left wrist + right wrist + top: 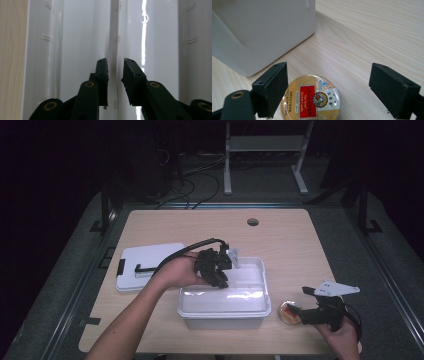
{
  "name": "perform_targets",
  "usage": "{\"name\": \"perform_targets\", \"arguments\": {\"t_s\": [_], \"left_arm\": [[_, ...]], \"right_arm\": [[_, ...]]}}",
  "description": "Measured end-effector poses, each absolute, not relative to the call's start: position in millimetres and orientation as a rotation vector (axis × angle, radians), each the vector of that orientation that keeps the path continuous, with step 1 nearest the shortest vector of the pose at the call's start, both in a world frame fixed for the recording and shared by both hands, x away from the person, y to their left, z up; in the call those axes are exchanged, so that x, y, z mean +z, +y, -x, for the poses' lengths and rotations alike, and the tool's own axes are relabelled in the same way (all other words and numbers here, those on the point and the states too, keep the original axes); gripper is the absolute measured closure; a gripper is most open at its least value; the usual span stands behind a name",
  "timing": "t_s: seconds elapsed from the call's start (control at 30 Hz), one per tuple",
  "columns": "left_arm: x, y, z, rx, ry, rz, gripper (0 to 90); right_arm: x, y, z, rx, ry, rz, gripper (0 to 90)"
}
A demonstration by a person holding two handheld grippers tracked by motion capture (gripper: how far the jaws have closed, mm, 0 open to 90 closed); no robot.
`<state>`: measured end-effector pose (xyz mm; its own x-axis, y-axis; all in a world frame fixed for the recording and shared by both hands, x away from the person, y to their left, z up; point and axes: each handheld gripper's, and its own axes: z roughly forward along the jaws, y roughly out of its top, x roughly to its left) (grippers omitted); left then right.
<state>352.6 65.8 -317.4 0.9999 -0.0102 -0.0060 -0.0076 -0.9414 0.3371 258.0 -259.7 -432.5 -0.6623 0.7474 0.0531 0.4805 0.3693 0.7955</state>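
While my left gripper (220,272) sits over the white bin (260,312), my right gripper (312,312) rests low on the table (290,245) near its front right corner.

Left side:
- Left gripper view looks down into the bin (82,37). Both jaws stand close together with a narrow gap. Nothing sits between the pads. I read bare white floor and a bright glare streak behind them.
- High view puts the left hand (177,272) at the bin's left rim, w/ the gripper body over the bin's inside and its cable arching back toward the lid.

Right side:
- Right gripper view shows both jaws wide apart. Round candy tin (312,98) lies flat on the wood between them, closer to the jaw at picture left. Its edge passes behind that jaw, so I cannot tell contact there; the other jaw is well clear.
- Tin has a gold top and a red label panel. In the high view the tin (289,312) sits just beside the bin's front right corner, approx. between bin and gripper.
- Right hand (345,337) comes in at the table's front edge.

Other items:
- 1 white lid (145,265) lies flat left of the bin, near it; contact not readable.
- 1 round hole (253,222) shows in the tabletop toward the far edge.
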Motion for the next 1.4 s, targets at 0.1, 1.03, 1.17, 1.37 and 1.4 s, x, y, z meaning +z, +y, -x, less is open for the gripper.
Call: {"name": "perform_targets", "arguments": {"t_s": [0.1,1.03,1.17,1.37,1.4], "left_arm": [[-321,64,-353,-0.02,-0.023,-2.814,81.2],[-305,73,-356,-0.081,-0.021,-2.728,89.3],[-288,82,-352,-0.061,-0.025,-2.691,89.3],[-263,109,-348,-0.011,-0.006,-2.663,89.3],[-257,119,-347,0.014,0.009,-2.66,89.3]], "right_arm": [[-432,-260,-258,1.187,2.314,-1.079,15.0],[-433,-263,-257,1.188,2.307,-1.093,15.0],[-433,-264,-257,1.19,2.306,-1.099,15.0],[-433,-263,-256,1.183,2.304,-1.094,15.0],[-433,-263,-257,1.179,2.304,-1.101,15.0]]}}
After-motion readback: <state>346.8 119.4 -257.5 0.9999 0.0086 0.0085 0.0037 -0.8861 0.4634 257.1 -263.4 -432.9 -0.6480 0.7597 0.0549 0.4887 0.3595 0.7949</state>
